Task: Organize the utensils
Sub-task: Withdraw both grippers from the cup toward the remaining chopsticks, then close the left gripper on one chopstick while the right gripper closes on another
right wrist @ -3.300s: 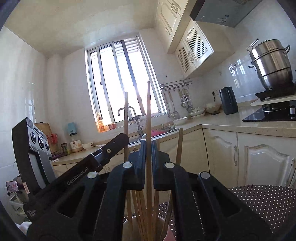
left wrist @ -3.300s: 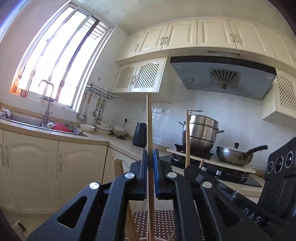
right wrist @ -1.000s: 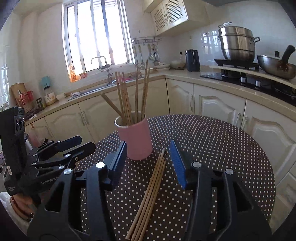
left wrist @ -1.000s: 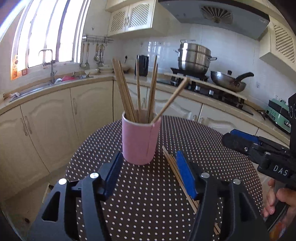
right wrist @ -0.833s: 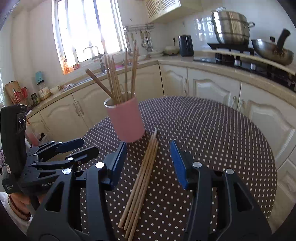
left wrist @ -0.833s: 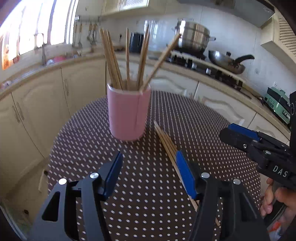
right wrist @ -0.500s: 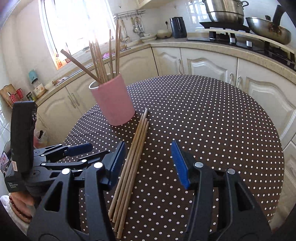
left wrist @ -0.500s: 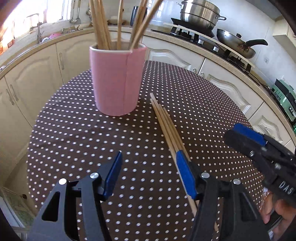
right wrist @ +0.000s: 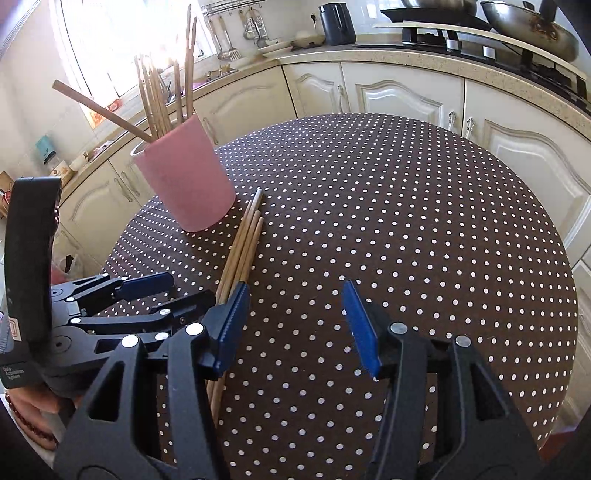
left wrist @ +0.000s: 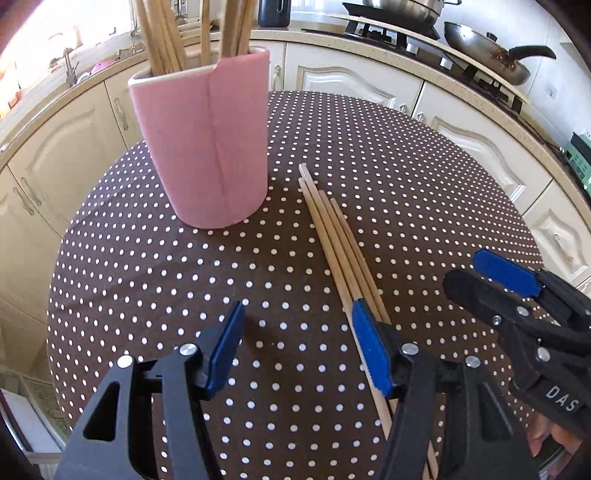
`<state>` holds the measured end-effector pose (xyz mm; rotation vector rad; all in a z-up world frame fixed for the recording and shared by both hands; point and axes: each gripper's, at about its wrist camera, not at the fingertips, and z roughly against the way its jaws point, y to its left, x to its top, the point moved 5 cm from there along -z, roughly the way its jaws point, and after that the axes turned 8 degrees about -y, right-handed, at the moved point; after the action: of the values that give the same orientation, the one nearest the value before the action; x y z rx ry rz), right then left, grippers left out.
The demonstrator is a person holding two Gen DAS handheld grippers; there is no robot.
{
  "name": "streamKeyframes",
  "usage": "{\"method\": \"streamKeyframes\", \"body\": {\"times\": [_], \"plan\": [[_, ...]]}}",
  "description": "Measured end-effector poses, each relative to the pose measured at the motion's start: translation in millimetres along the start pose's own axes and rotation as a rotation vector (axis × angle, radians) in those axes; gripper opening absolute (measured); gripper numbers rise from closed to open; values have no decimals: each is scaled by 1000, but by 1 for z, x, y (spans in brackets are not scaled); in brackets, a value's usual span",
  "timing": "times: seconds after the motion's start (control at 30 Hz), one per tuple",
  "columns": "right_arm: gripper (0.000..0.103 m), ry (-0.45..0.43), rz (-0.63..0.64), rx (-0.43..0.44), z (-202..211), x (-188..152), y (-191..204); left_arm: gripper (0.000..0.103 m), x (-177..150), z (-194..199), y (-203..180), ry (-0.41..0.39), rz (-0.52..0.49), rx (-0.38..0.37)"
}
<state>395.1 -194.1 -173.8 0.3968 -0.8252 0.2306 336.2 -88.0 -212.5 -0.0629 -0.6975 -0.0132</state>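
Observation:
A pink cup [left wrist: 207,147] holding several wooden chopsticks stands on the round dotted table [left wrist: 424,192]. It also shows in the right wrist view [right wrist: 186,184]. Several loose chopsticks [left wrist: 332,236] lie side by side on the cloth to the cup's right; they show in the right wrist view [right wrist: 242,247] too. My left gripper [left wrist: 297,343] is open and empty, low over the cloth, its right finger over the chopsticks' near part. My right gripper [right wrist: 293,325] is open and empty, with its left finger beside the chopsticks. Each gripper shows in the other's view: the right [left wrist: 491,280], the left [right wrist: 162,291].
Cream cabinets and a counter curve around the table. A stove with a wok [left wrist: 487,48] and a black kettle [right wrist: 338,18] are on the counter beyond. A sink and window are at the far left. The table edge drops off on the left side.
Both grippers let go of chopsticks in the cup, pulled back and opened. Over the last second both have tilted down and lowered toward the loose chopsticks on the cloth.

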Motion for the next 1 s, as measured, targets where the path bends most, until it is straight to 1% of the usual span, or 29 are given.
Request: {"method": "streamKeyframes", "body": {"times": [0.23, 0.4, 0.5, 0.53, 0.57, 0.6, 0.67, 0.7, 0.77, 0.8, 0.83, 0.9, 1.0], "plan": [[54, 7, -2, 1, -2, 4, -2, 60, 15, -14, -10, 16, 3, 17], [54, 20, 6, -11, -4, 6, -1, 60, 20, -23, -16, 15, -48, 65], [54, 39, 16, -20, -9, 8, -1, 57, 23, -26, -17, 12, -54, 54], [54, 47, 20, -23, -10, 9, 0, 50, 23, -26, -15, 10, -57, 53], [54, 58, 24, -25, -12, 9, 0, 39, 23, -25, -11, 5, -55, 51], [54, 71, 30, -26, -14, 9, 1, 32, 20, -21, -5, -2, -56, 50], [54, 92, 42, -24, -19, 9, 3, 9, 19, -20, 5, -12, -45, 37], [53, 104, 49, -17, -22, 9, 5, 6, 19, -19, 11, -13, -30, 22], [53, 130, 67, -3, -28, 6, 12, 6, 15, -16, 21, -10, 13, -36], [52, 138, 77, -1, -31, 6, 16, 6, 14, -15, 23, -10, 18, -49], [43, 149, 78, 8, -33, 6, 18, 6, 12, -14, 24, -10, 15, -54], [31, 183, 61, 38, -40, 7, 23, 6, 6, -10, 25, -13, -4, -58], [22, 215, 70, 44, -47, 9, 30, 6, 0, -4, 27, 0, -11, -77]]}}
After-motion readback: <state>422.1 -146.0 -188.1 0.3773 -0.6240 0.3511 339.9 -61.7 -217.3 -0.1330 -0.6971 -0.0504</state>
